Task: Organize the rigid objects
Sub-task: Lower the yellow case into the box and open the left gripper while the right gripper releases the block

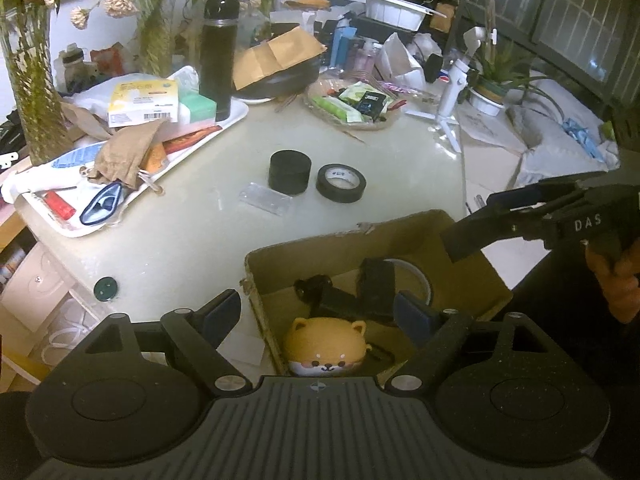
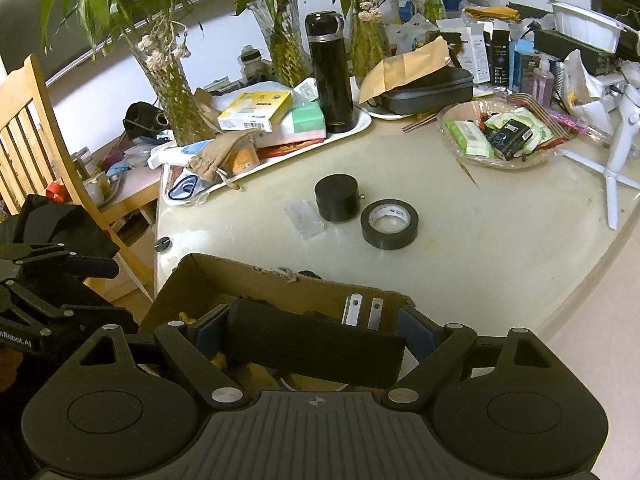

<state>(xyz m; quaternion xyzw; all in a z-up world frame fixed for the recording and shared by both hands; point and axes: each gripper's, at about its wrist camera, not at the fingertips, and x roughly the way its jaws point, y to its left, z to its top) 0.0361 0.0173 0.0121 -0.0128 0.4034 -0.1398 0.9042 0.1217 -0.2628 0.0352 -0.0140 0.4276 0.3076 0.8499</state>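
Note:
A cardboard box (image 1: 460, 240) sits at the table's near edge. It holds a Shiba-dog case (image 1: 326, 346), a tape roll and dark items. My left gripper (image 1: 318, 318) is open and empty above the box's near left corner. My right gripper (image 2: 312, 334) holds a black charger block with two metal prongs (image 2: 316, 350) between its fingers, above the box (image 2: 184, 284). On the table lie a black round case (image 2: 336, 198), a black tape roll (image 2: 390, 224) and a clear plastic piece (image 2: 304, 220).
A white tray (image 1: 236, 118) of clutter with a black flask (image 1: 218, 56) stands at the left. A glass dish (image 2: 500, 132) of packets, a white tripod (image 2: 618, 152), plant vases and a wooden chair (image 2: 36, 128) surround the table. A dark round cap (image 1: 105, 288) lies near the table's left edge.

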